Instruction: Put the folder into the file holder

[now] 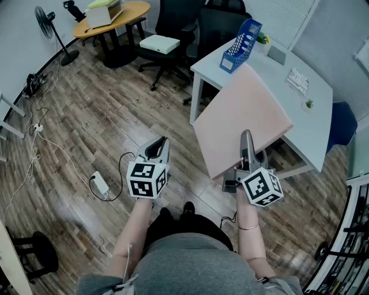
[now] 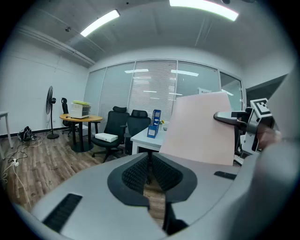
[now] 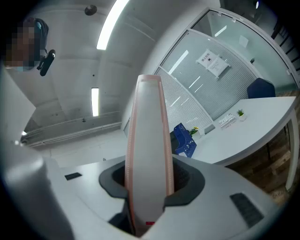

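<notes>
A large pale pink folder [image 1: 242, 115] is held by its lower edge, tilted over the near corner of the white desk [image 1: 277, 69]. My right gripper [image 1: 246, 151] is shut on it, and in the right gripper view the folder [image 3: 149, 140] stands edge-on between the pads [image 3: 180, 180]. The blue file holder [image 1: 241, 43] stands at the desk's far corner, apart from the folder. It also shows in the left gripper view [image 2: 154, 124] and the right gripper view [image 3: 183, 139]. My left gripper [image 1: 161, 145] hangs over the floor, left of the folder, shut and empty [image 2: 150, 171].
Black office chairs [image 1: 173, 23] stand beyond the desk, one with a white box [image 1: 159, 43] on its seat. A round wooden table [image 1: 115, 14] and a fan [image 1: 49, 20] are at the far left. Cables and a power strip [image 1: 99, 183] lie on the wood floor. A blue chair [image 1: 341, 124] sits right of the desk.
</notes>
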Demonstrator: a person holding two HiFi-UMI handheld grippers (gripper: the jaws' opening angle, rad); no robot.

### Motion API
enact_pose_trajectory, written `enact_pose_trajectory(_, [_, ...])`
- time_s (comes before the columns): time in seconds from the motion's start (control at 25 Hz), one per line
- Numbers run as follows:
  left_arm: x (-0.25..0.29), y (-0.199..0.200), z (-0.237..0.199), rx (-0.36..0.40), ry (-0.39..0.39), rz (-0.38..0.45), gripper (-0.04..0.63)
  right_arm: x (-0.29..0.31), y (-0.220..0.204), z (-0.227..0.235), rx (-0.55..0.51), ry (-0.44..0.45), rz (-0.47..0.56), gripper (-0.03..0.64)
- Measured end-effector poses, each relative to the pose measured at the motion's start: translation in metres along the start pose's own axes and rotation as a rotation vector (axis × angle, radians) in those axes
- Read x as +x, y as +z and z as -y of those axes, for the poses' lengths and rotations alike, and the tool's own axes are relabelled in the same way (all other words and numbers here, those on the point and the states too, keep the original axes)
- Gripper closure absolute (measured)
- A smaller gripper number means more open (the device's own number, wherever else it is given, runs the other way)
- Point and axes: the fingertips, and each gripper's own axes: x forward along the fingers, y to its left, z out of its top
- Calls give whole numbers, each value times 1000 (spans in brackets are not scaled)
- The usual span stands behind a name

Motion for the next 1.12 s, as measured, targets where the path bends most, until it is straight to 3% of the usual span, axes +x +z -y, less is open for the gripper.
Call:
enact_pose_trajectory(0.52, [17, 1, 26, 12, -4, -1, 558, -5, -9, 24, -16, 15, -54, 456])
enact_pose_trajectory(1.12, [38, 6, 24, 26, 17, -16, 560, 27, 6, 34, -35, 10, -20, 456])
